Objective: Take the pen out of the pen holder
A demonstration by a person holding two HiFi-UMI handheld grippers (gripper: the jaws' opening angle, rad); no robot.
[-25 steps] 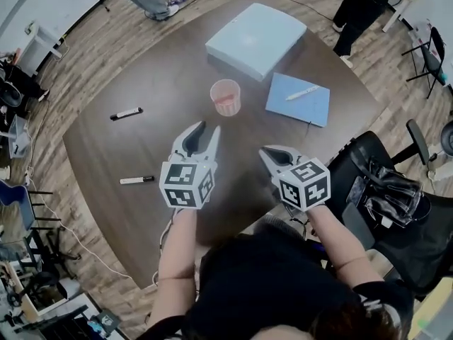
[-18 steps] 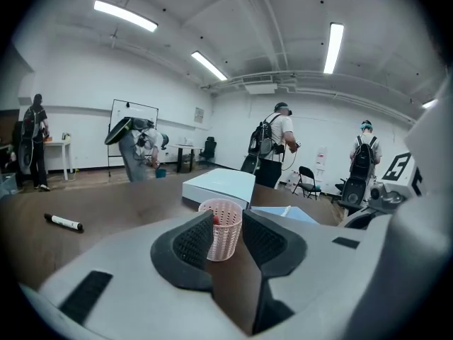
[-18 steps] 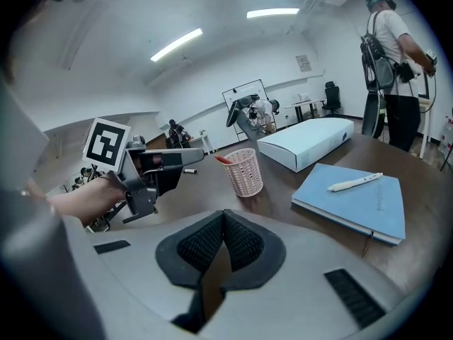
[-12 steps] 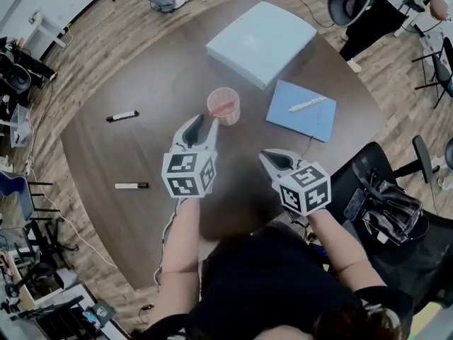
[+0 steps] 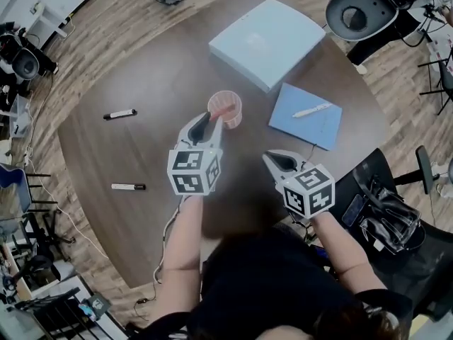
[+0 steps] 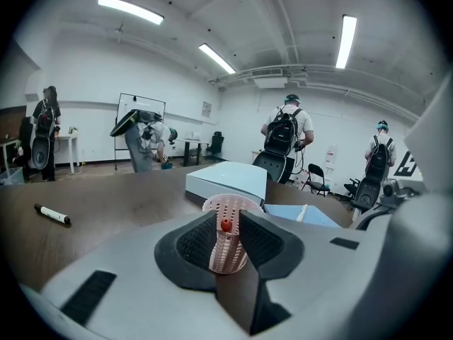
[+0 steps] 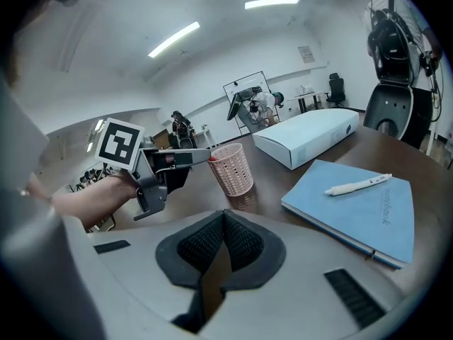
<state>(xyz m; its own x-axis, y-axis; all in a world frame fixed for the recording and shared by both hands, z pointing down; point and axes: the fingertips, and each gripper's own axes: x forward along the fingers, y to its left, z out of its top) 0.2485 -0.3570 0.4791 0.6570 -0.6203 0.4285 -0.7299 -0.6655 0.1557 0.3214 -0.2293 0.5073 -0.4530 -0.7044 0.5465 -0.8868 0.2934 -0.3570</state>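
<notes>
While your left gripper (image 5: 209, 117), jaws just closing yet unclamped, straddles the red-tipped pen (image 6: 226, 225) standing in the pink pen holder (image 5: 237, 105) and your right gripper (image 5: 269, 156) hangs clenched empty, an off-centre pinch could topple the holder.

Your left gripper (image 5: 209, 119) reaches forward, its tips at the near rim of the holder (image 5: 228, 103). Its jaws have just been closing, with nothing seen between them. The pen (image 5: 224, 112) shows red inside the holder, just past those tips. Your right gripper (image 5: 272, 159) hangs beside the left, short of the notebook (image 5: 304, 125). 2 markers (image 5: 120, 114) lie well left of your left gripper.
</notes>
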